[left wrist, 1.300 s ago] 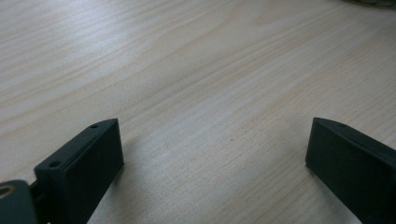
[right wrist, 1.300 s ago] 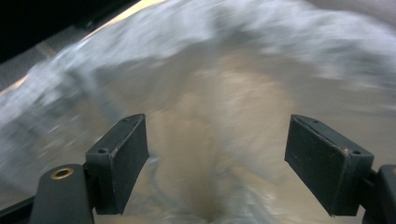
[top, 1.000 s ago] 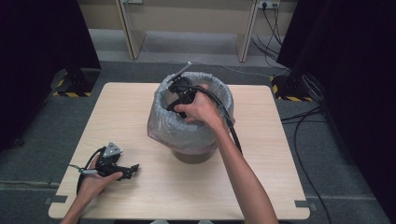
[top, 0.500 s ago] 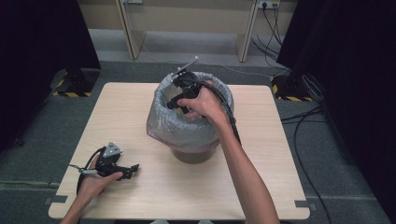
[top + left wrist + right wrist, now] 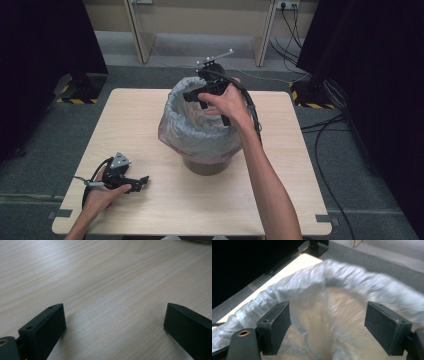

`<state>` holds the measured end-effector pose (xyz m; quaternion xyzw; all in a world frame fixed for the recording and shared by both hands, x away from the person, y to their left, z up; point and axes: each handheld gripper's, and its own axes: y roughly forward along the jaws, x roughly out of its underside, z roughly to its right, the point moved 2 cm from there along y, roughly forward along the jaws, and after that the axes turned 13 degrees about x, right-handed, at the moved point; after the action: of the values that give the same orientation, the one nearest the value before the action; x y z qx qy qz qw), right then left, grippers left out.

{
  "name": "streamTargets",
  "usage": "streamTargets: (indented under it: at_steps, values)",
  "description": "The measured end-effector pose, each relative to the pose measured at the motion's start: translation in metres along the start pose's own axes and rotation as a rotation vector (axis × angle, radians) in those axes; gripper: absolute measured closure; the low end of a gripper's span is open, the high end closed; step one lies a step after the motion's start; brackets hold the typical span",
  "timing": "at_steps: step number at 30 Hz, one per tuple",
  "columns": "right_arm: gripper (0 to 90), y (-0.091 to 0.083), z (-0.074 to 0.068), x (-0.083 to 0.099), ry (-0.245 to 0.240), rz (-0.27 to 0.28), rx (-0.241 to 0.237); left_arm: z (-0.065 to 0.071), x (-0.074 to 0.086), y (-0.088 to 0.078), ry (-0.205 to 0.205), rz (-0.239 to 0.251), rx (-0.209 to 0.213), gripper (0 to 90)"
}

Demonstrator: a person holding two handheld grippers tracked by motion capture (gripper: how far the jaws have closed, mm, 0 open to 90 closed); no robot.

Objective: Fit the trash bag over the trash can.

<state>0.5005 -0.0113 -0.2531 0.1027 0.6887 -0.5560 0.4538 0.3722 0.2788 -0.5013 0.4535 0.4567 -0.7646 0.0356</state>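
Note:
A round bin (image 5: 206, 167) lined with a pale translucent plastic bag (image 5: 196, 131) stands in the middle of the wooden table (image 5: 280, 165). My right gripper (image 5: 196, 98) hovers over the bin's far rim, open and holding nothing. In the right gripper view its jaws (image 5: 327, 307) stand wide apart, facing the bag's crinkled rim (image 5: 352, 282) and its inside. My left gripper (image 5: 141, 182) rests on the table at the front left. It is open, and the left gripper view has bare wood (image 5: 112, 290) between its jaws (image 5: 115, 306).
Dark curtains flank the table on both sides. Cables (image 5: 330, 130) trail over the grey floor to the right. Yellow-black striped stand feet (image 5: 75, 99) sit near the table's far corners. Bare tabletop lies left and right of the bin.
My right gripper has risen from the bin's mouth and drifted toward the far rim. The left gripper has stayed put on the table.

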Motion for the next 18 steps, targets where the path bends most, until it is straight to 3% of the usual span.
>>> streamTargets:
  at_steps: [4,11,18]
  values:
    - [20.8,-0.010,0.010,-0.009,0.045,0.060,0.013,0.000,0.000,0.000,0.000,0.000,0.000,3.1]
    - [19.8,-0.018,0.024,-0.016,0.050,0.092,0.045,0.000,0.000,0.000,0.000,0.000,0.000,3.1]
    - [17.8,-0.027,0.049,-0.014,0.056,0.148,0.117,0.000,0.000,0.000,0.000,0.000,0.000,3.1]
